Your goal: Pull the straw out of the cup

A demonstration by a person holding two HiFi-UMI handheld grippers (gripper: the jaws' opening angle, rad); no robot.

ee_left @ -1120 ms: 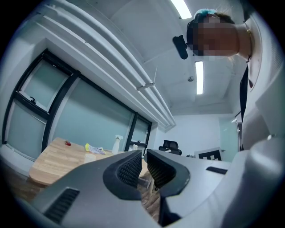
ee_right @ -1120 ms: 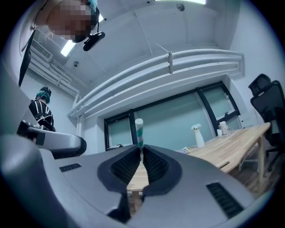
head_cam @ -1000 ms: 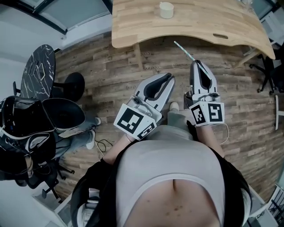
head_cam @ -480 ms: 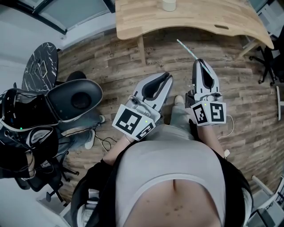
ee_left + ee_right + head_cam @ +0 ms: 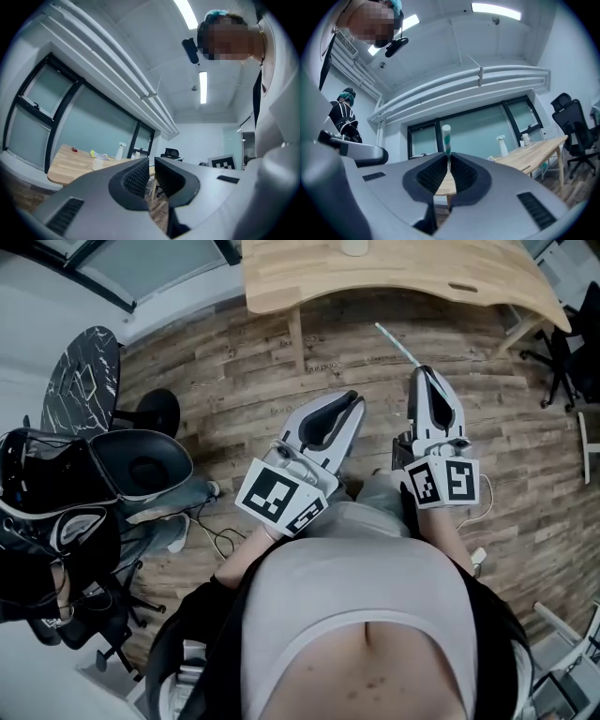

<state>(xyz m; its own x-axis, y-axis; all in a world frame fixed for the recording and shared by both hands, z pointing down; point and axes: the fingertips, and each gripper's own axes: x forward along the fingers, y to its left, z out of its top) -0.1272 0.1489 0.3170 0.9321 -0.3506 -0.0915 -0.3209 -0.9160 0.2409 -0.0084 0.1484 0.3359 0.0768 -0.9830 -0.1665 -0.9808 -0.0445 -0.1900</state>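
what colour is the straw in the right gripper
The straw is white with green stripes; right gripper view.

Head view downward, others forward, table [image 5: 394, 277] shared

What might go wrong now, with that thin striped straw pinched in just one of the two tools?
The right gripper nips the straw only near one end; most of it sticks out past the tips, so it might slip or bend. The left gripper is empty, so nothing backs up that hold. Loose cables lie on the floor close to the person: a possible trip.
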